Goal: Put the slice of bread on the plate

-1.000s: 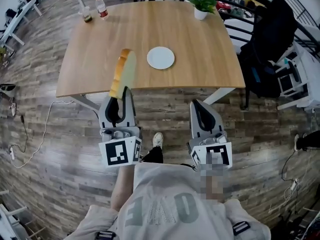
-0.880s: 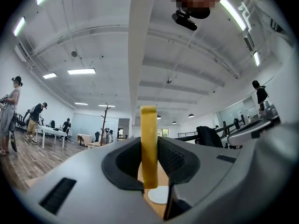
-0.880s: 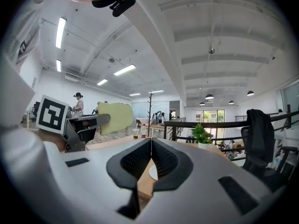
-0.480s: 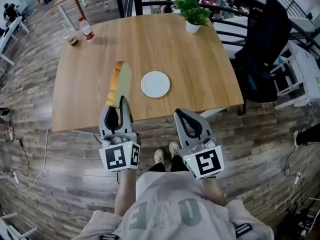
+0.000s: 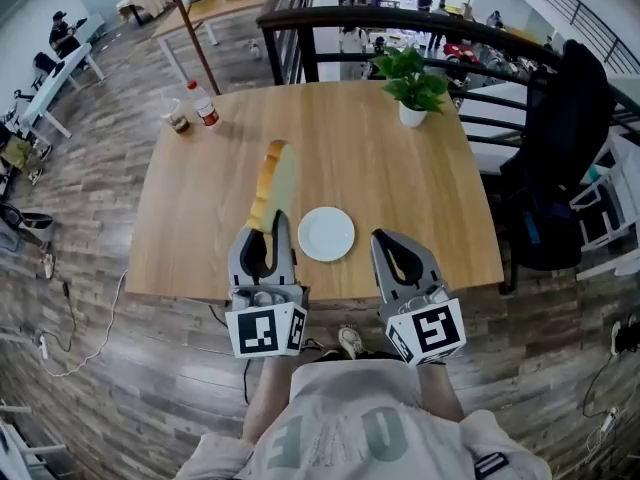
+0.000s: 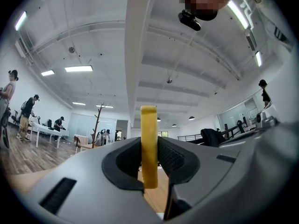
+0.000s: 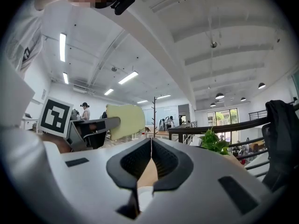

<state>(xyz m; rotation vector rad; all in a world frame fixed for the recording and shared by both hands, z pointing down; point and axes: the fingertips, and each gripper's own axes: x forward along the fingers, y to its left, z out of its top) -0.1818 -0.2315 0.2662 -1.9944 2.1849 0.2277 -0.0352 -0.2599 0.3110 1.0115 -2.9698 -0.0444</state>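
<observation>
A slice of bread [image 5: 271, 181] with a brown crust stands on edge in my left gripper [image 5: 266, 226], whose jaws are shut on its lower end. It hangs above the wooden table [image 5: 400, 178], just left of the round white plate [image 5: 327, 234]. In the left gripper view the slice [image 6: 149, 143] shows edge-on between the pads. My right gripper [image 5: 385, 238] hovers over the table's front edge, right of the plate, shut and empty. The right gripper view shows its jaws [image 7: 151, 146] touching, with the bread [image 7: 126, 121] to the left.
A potted plant [image 5: 412, 80] stands at the table's far right. A bottle [image 5: 205, 102] and a cup [image 5: 178, 119] sit at the far left corner. A black railing [image 5: 420, 30] runs behind the table. A dark bag on a chair [image 5: 562, 148] is to the right.
The person has walked up to the table. Both grippers moved forward from over the floor to over the table's front edge, and the bread now hangs beside the plate.
</observation>
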